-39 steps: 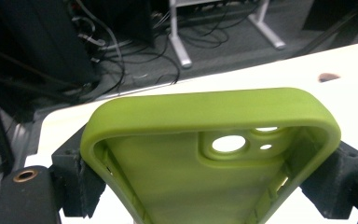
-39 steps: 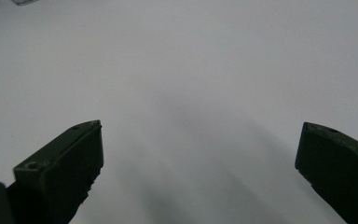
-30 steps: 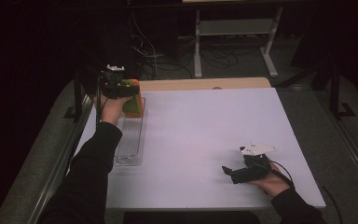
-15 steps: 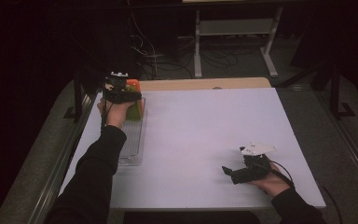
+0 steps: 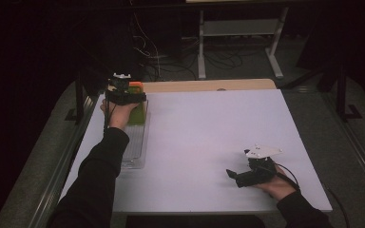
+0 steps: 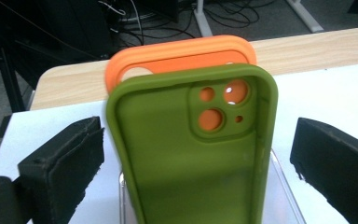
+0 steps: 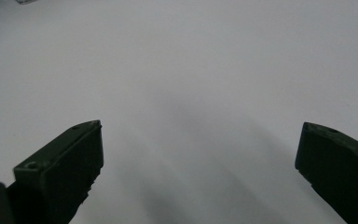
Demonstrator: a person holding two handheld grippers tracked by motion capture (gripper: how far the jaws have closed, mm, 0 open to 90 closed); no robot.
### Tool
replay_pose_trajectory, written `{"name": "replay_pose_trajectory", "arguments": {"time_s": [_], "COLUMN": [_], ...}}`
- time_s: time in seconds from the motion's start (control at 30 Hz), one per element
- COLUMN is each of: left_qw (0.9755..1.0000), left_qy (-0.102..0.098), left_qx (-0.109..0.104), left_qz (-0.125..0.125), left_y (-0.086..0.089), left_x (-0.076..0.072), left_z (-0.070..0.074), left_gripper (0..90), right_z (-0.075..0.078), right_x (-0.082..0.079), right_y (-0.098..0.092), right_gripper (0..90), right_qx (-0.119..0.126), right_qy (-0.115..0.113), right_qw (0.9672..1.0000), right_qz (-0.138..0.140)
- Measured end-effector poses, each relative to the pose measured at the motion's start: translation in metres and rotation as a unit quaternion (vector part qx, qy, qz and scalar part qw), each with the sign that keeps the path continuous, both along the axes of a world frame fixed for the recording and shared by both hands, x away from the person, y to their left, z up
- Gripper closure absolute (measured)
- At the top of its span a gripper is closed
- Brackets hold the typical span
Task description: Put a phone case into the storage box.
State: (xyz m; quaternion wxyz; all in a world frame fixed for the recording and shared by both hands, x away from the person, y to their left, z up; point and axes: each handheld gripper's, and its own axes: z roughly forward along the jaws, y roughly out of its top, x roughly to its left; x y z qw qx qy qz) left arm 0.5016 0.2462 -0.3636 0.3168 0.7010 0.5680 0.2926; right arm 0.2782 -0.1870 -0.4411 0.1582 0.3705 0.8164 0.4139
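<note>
Your right gripper (image 5: 234,176) rests on the white table (image 5: 209,137), well apart from the clear rack (image 5: 135,147), jaws spread wide with bare tabletop between them; your left gripper (image 5: 123,97) sits at the rack's far end, its jaws just opened wide, pads clear of the green phone case (image 6: 191,154) standing upright between them in the rack; the orange phone case (image 6: 177,53) stands just behind the green one.
</note>
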Motion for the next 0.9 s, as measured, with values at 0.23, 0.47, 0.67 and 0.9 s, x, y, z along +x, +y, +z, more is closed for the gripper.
{"name": "replay_pose_trajectory", "arguments": {"time_s": [0.23,0.47,0.67,0.9], "left_qw": [0.9998,0.9981,0.9954,0.9921], "left_qy": [-0.005,0.003,0.001,-0.004], "left_qx": [-0.009,-0.014,-0.027,-0.032], "left_qz": [-0.015,-0.059,-0.092,-0.121], "left_y": [0.004,0.007,0.004,-0.001], "left_x": [-0.006,-0.017,-0.026,-0.035], "left_z": [0.009,0.019,0.026,0.033], "left_gripper": [1.5,1.6,1.6,1.6], "right_z": [0.0,0.0,0.001,0.001], "right_x": [0.0,-0.001,-0.001,-0.001], "right_y": [0.0,0.001,0.0,0.0], "right_gripper": [0.4,0.4,0.4,0.4], "right_qx": [0.0,0.001,0.003,0.003], "right_qy": [-0.001,0.0,0.002,0.001], "right_qw": [1.0,1.0,1.0,1.0], "right_qz": [0.001,0.001,0.001,0.002]}}
